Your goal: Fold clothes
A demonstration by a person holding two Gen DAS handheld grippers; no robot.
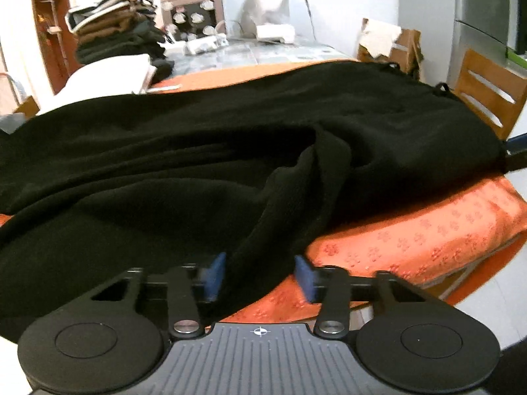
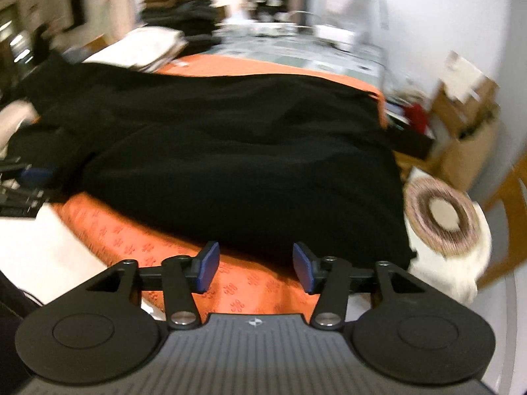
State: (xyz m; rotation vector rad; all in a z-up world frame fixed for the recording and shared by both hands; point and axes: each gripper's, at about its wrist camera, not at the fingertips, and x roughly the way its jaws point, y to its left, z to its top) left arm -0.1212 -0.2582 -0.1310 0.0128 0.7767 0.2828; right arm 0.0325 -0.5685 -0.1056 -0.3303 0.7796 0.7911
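Left tool (image 1: 260, 275) sits at the near edge of the worktop (image 1: 428, 240), blue pads spread wide, w/ a raised fold of the black garment (image 1: 230, 138) running down between them; the cloth lies in the gap but the pads aren't pressed onto it, so no grip. Right tool (image 2: 253, 270) is also wide open and has hold of nothing: only the orange patterned cloth (image 2: 138, 240) covering the worktop shows between its pads, and the garment's near hem lies just beyond the fingertips. The garment is spread across most of the worktop, from the near edge back toward the far edge, rumpled in the middle w/ one thick ridge leading to the left tool. In the right wrist view its right side reaches the worktop's right edge, beside a round woven mat (image 2: 441, 210) on something white. In that same view part of the left tool shows at the worktop's left edge, blurred. Past the garment a strip of orange cloth stays bare along the far edge. Beyond that, at the far left corner, lies a white folded item (image 1: 108, 72), and behind it a tall stack of folded clothes (image 1: 118, 26) in brown, black and white. Further back: a patterned surface w/ small clutter, a wooden chair (image 1: 487, 92) at far right, cardboard boxes (image 2: 467, 125). Right wrist view is motion-blurred, so far details there are unclear.
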